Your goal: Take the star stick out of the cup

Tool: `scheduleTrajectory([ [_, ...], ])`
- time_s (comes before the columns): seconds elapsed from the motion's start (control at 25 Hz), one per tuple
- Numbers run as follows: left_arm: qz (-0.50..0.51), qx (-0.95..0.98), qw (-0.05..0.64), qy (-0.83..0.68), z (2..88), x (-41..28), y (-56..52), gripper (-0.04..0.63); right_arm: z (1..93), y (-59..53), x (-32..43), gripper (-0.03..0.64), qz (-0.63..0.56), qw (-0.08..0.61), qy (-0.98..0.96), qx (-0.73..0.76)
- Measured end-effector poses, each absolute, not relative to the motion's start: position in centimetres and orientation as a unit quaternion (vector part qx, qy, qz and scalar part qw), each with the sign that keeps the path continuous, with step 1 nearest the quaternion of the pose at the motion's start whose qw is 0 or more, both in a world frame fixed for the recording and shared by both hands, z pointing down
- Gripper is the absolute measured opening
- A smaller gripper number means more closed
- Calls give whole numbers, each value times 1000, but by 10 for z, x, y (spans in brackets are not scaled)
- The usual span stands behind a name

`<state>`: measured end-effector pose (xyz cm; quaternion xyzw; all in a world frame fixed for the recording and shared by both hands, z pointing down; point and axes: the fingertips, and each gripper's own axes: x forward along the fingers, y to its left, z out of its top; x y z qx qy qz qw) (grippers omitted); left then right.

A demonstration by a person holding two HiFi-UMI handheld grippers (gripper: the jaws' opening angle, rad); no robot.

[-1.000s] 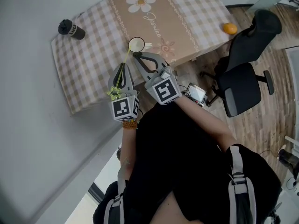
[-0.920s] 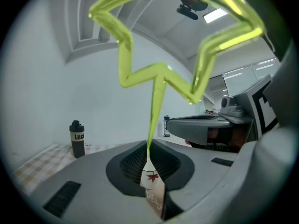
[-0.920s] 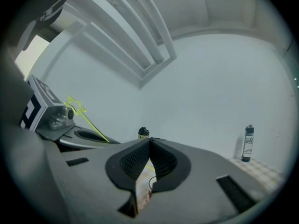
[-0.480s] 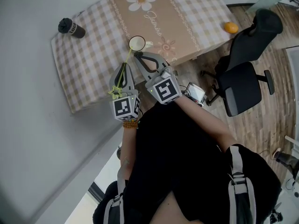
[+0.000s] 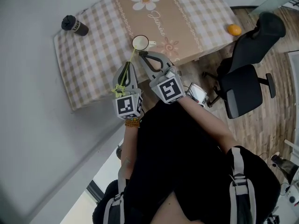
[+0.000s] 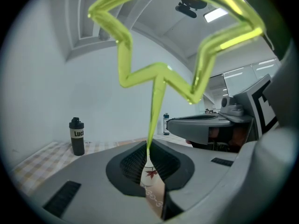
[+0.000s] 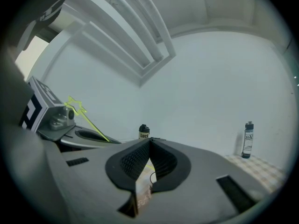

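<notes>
Since a second ago little has moved: the head view has drifted slightly, and the star stick (image 5: 118, 89) slants from the left gripper (image 5: 129, 67) toward the cup (image 5: 140, 42) much as before. That gripper's jaws are clamped on the thin green stem, the star end back near its marker cube. The stick's far end reaches the cup's near rim; whether the tip sits inside is hard to tell. The right gripper (image 5: 141, 55) has its jaws together just beside the cup, on the checked tablecloth (image 5: 93, 59). A black bottle (image 5: 74, 25) stands well apart.
</notes>
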<state>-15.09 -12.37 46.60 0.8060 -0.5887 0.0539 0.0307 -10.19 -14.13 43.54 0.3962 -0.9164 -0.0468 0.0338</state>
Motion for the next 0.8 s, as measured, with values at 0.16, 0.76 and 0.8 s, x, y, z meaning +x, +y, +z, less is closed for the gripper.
scheduleTrajectory([
  [0.16, 56, 806, 29, -589, 467, -149, -123, 20, 438, -139, -103, 6, -52, 36, -919, 389],
  [0.76, 48, 807, 30, -588, 468, -148, -119, 20, 440, -138, -105, 6, -47, 39, -924, 378],
  [0.8, 48, 807, 31, -588, 468, -148, -119, 20, 440, -137, -105, 6, -48, 39, -924, 378],
])
